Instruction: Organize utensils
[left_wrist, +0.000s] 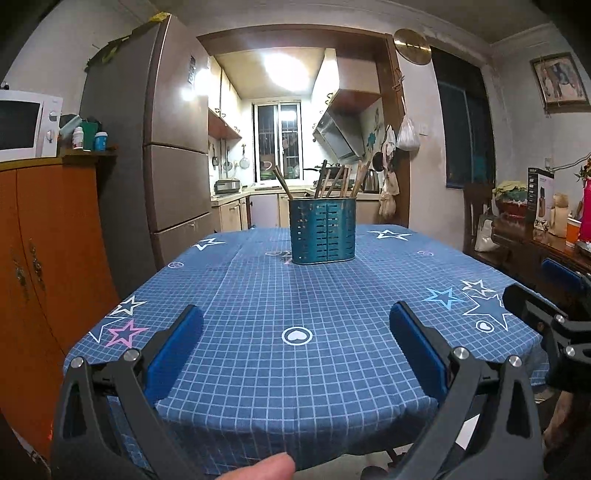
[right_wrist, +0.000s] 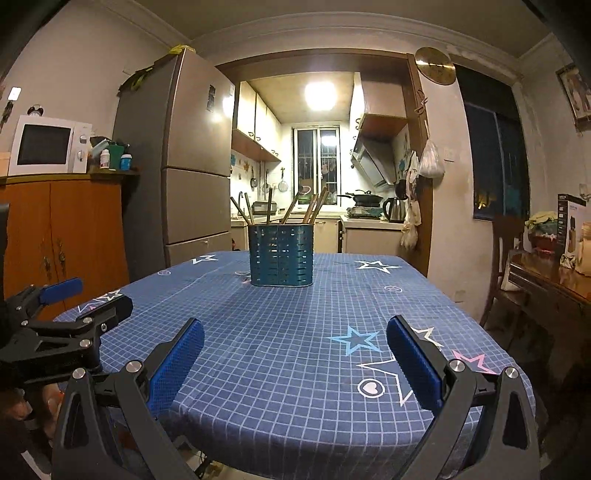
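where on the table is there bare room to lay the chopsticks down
Bare cloth runs from the near table edge up to the blue holder, between and ahead of the open left tool and right tool. Strips either side of the holder are bare too. Only the holder itself, full of chopsticks, is crowded.

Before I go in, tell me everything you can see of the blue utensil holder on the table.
The utensil holder is a teal-blue oval caddy, apparently metal, its wall pierced by rows of short slots. It stands upright on the checked tablecloth toward the far end, apart from both tools. Several brown chopsticks, seemingly wooden, lean in it at different angles, tips poking above the rim. Nothing else touches it.
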